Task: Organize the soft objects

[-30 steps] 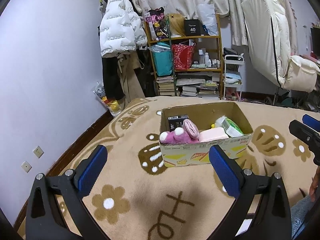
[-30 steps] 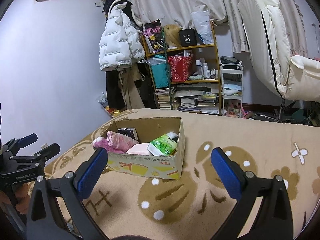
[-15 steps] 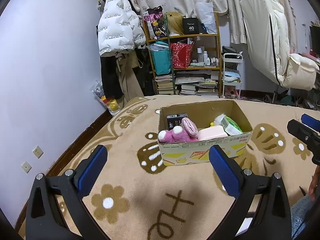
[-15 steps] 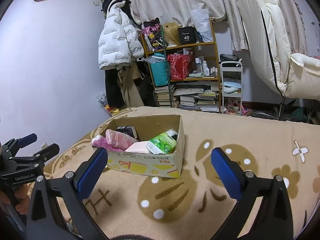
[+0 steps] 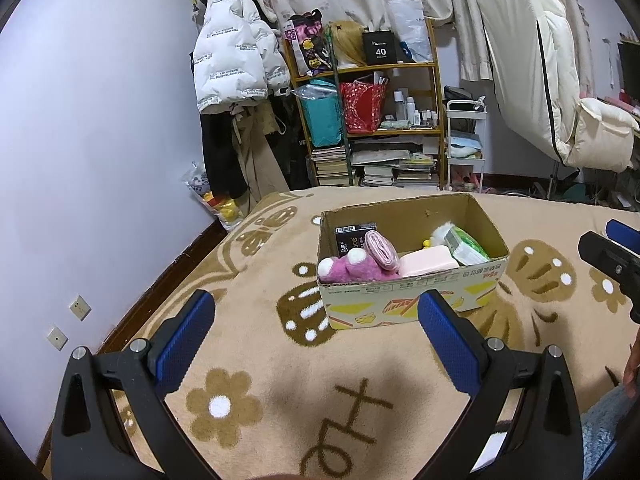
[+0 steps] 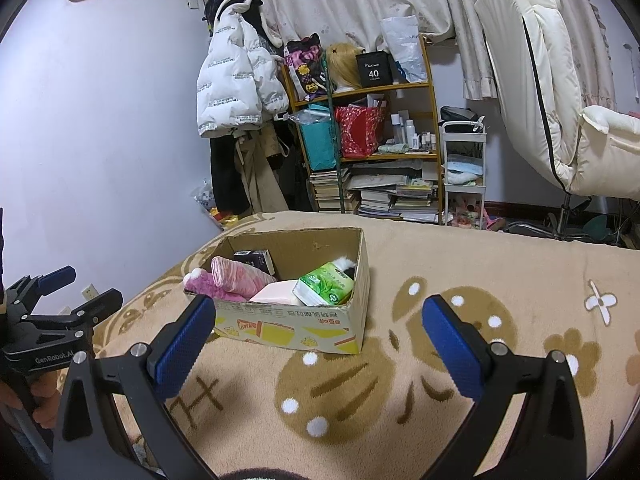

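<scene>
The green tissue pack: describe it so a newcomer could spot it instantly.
On the tan patterned blanket sits an open cardboard box. At its right end the green tissue pack leans beside a pale pink block. It is the only green, leaf-printed item there.

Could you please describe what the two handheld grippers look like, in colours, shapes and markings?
Both the left gripper and the right gripper have matte black angular frames with silver bolts, and jaws faced with textured blue pads. White GenRobot.AI lettering marks the left gripper's body in the right wrist view. No cables are visible.
</scene>
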Demonstrator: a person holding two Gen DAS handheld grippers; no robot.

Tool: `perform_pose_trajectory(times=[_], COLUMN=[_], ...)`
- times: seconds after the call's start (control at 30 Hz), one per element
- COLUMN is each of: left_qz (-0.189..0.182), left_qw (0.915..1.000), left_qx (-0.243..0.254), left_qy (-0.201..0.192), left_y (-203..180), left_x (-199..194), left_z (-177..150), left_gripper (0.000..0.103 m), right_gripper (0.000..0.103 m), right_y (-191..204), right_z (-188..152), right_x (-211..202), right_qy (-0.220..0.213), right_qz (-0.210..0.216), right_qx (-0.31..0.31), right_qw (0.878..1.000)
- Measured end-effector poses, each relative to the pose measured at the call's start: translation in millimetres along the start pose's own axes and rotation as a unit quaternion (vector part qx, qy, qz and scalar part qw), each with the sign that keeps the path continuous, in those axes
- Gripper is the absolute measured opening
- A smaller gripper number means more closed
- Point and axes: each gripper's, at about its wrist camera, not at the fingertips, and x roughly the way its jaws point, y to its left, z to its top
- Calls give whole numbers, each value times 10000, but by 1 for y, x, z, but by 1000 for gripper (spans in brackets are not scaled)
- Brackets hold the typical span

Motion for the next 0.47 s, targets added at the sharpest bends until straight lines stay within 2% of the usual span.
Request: perform_pose_trajectory(times=[0.47], left_qz=[30], left_qw=[10000], left_qx=[-88], left_qy=[8], left_y=[6], left_x=[-1], left_z=[0], left_gripper=[101], right_gripper=[103], right_y=[-3], right_z=[-1], right_x=[1], right_qy=[7], right_qz=[-29], right_qx=[29], right_qw=[10000])
